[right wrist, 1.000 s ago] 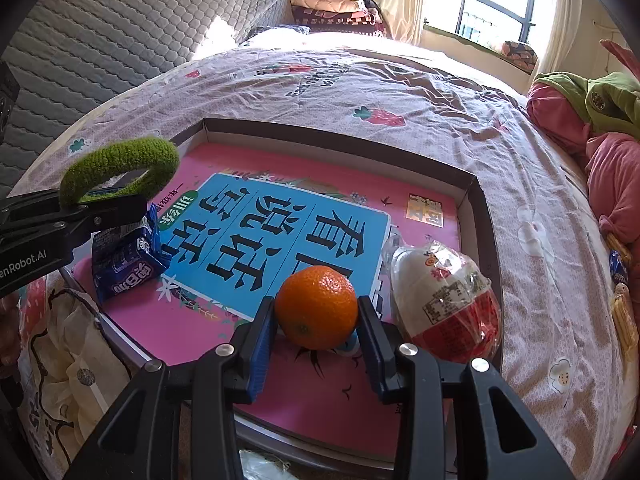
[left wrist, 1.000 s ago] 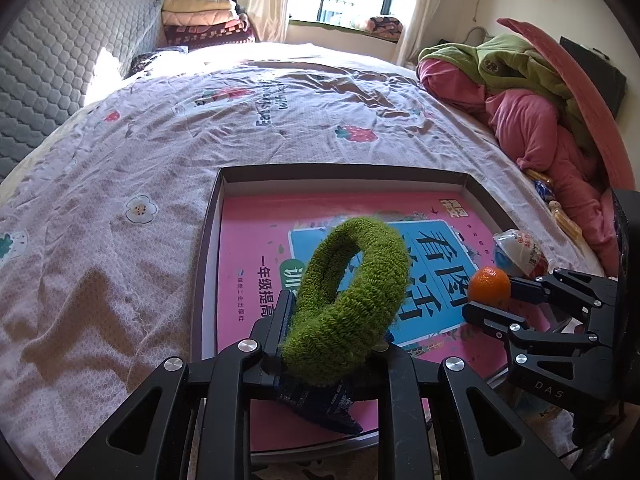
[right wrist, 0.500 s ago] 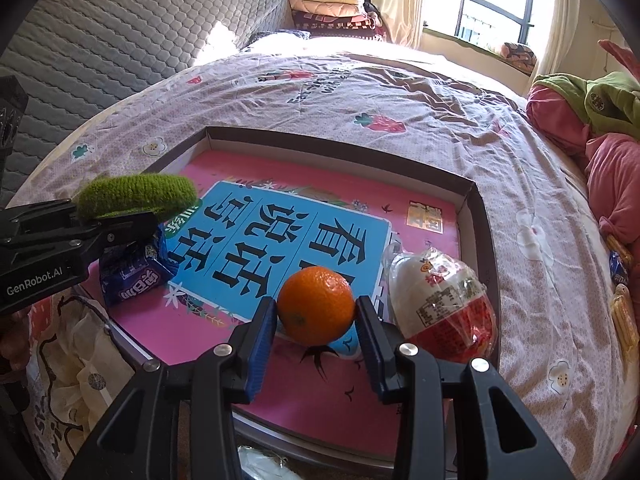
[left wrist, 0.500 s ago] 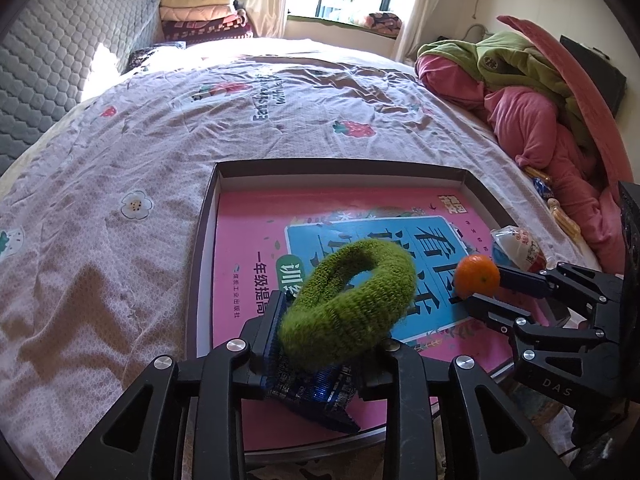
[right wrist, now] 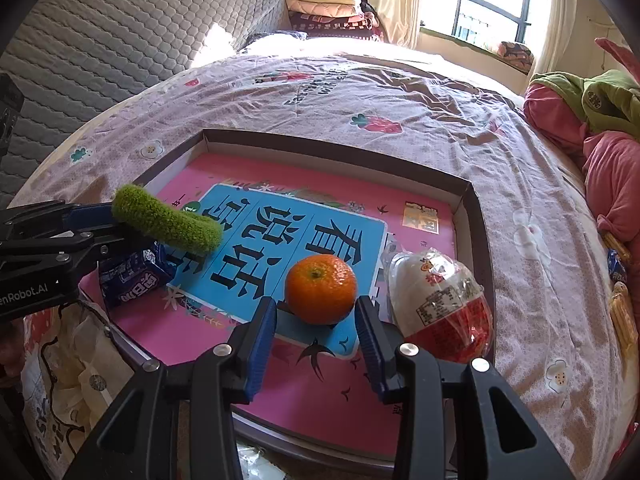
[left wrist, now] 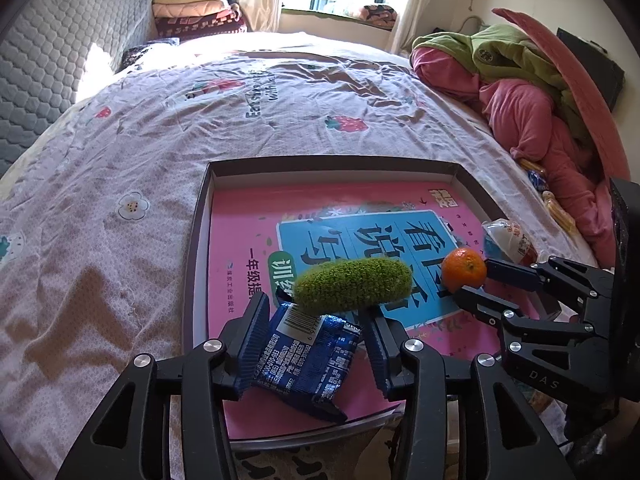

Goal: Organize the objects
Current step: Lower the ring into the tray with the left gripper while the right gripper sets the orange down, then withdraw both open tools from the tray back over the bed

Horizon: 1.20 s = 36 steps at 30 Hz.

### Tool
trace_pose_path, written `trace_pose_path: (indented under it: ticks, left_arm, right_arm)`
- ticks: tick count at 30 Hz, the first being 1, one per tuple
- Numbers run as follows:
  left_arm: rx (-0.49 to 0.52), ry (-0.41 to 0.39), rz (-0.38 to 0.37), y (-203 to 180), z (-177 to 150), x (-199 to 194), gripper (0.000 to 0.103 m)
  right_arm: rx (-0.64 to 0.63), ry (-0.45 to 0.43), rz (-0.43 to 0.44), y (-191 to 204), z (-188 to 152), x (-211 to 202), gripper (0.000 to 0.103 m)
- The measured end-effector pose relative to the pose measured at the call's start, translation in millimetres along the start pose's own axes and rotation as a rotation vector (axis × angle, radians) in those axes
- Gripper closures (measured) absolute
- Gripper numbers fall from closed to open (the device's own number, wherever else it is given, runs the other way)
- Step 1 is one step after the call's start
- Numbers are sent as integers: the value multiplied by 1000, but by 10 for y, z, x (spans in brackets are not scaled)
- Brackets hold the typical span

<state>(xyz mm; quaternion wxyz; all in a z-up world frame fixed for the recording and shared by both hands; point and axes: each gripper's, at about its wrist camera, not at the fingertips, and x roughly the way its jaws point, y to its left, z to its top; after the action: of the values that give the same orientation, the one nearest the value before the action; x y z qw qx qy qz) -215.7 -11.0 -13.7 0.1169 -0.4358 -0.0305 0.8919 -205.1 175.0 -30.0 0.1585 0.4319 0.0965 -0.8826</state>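
Note:
A shallow box tray (left wrist: 332, 166) with a pink and blue book inside lies on the bed. My left gripper (left wrist: 312, 320) is open over its near left corner. A green knitted ring (left wrist: 352, 284) lies flat just beyond the fingertips, resting on a blue snack packet (left wrist: 304, 360) that sits between the fingers. My right gripper (right wrist: 316, 312) is open, and an orange (right wrist: 321, 289) sits on the book between its fingertips, apart from both pads. The ring (right wrist: 166, 224) and packet (right wrist: 128, 276) also show in the right wrist view.
A wrapped red and white egg-shaped toy (right wrist: 440, 300) lies in the tray's right corner. A pile of pink and green bedding (left wrist: 520, 92) is at the right of the bed. A grey quilted headboard (right wrist: 100, 40) stands at the left. Plastic bags (right wrist: 76, 360) lie below the tray's near edge.
My left gripper has opened and let the green ring drop flat onto the blue packet. My right gripper has opened and let go of the orange, which now rests on the book.

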Motion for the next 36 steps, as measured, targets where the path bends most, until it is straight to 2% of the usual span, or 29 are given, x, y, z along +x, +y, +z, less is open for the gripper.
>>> trace_pose_path:
  ticks: [8, 10, 12, 36]
  left_arm:
    - [13, 36, 21, -49, -23, -59, 52]
    - [17, 41, 21, -70, -34, -84, 47]
    - [25, 43, 27, -99, -49, -109, 46]
    - [-10, -11, 29, -108, -102, -383, 45]
  right_arm:
    - [0, 4, 4, -1, 13, -12, 60]
    - [1, 1, 5, -2, 17, -26, 60]
    - [3, 0, 9, -2, 22, -41, 60]
    - [23, -47, 22, -50, 96, -231, 51]
